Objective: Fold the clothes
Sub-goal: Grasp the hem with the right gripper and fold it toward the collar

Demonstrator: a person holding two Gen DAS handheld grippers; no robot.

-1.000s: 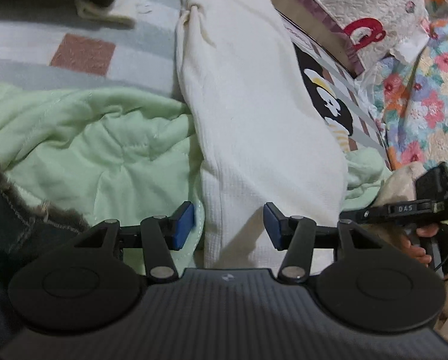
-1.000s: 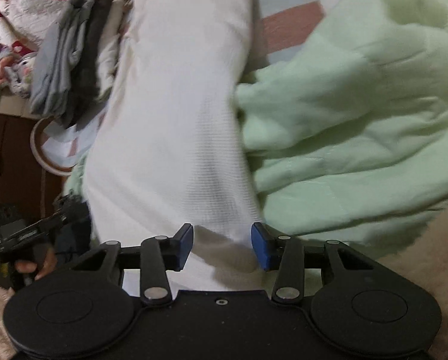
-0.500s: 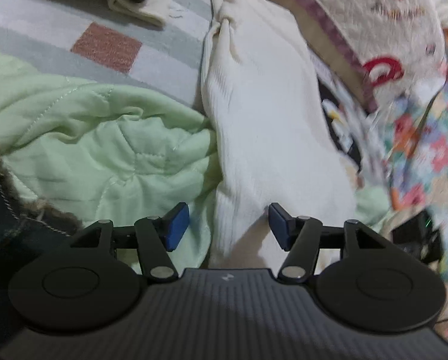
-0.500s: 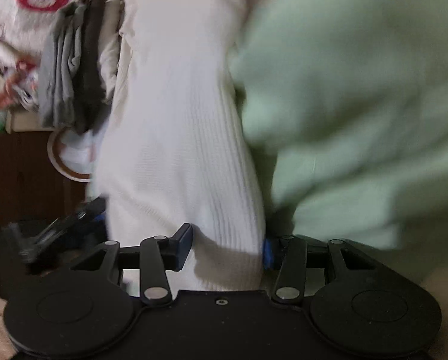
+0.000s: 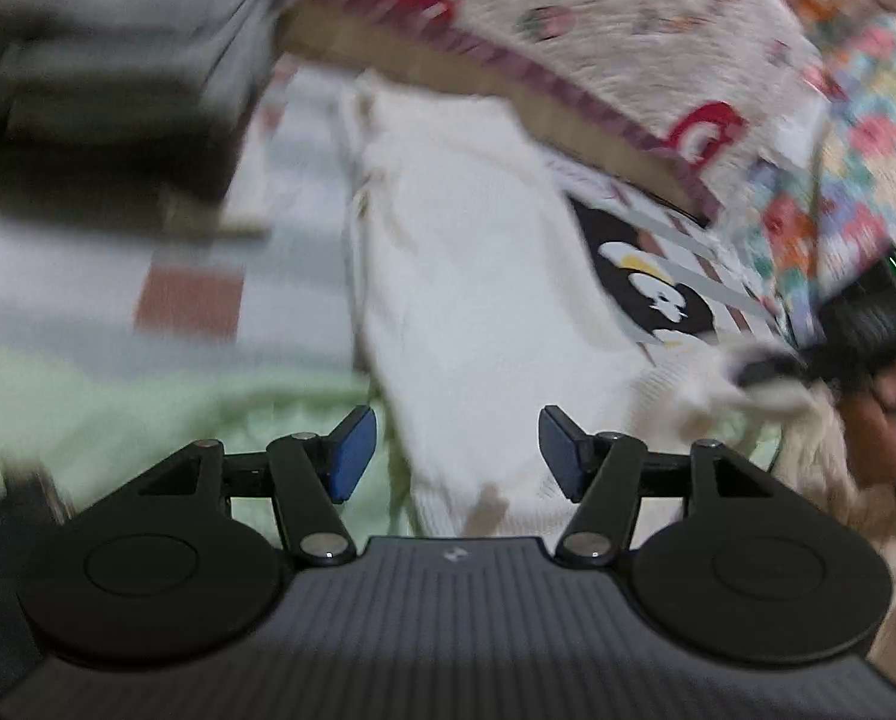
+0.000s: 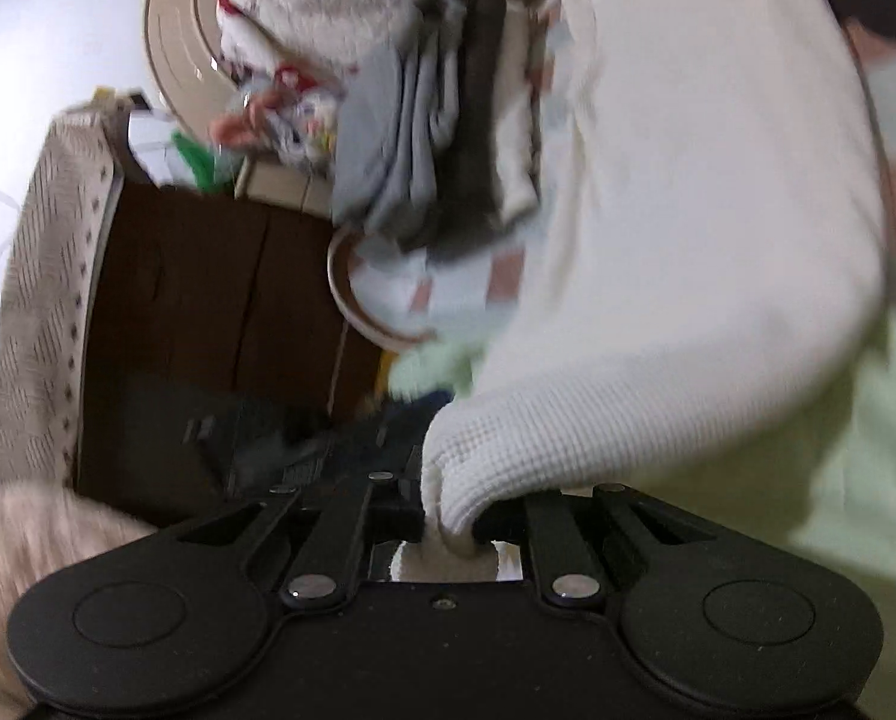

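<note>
A long cream waffle-knit garment (image 5: 478, 300) lies lengthwise on the bed. My left gripper (image 5: 457, 450) is open, its blue pads either side of the garment's near end. In the right wrist view my right gripper (image 6: 451, 516) is shut on a corner of the same garment (image 6: 688, 240), which bunches between the jaws and lifts. The right gripper also shows at the right edge of the left wrist view (image 5: 862, 336), holding the cloth.
A pale green quilt (image 5: 148, 414) lies left of the garment. A cream quilt with red prints (image 5: 568, 30) and a floral cloth (image 5: 856, 150) lie behind. Folded grey clothes (image 6: 424, 138) sit by a dark wooden cabinet (image 6: 208, 330).
My right gripper has closed on the garment's near corner and pulled it up. My left gripper has swung its view towards the far end and stays open.
</note>
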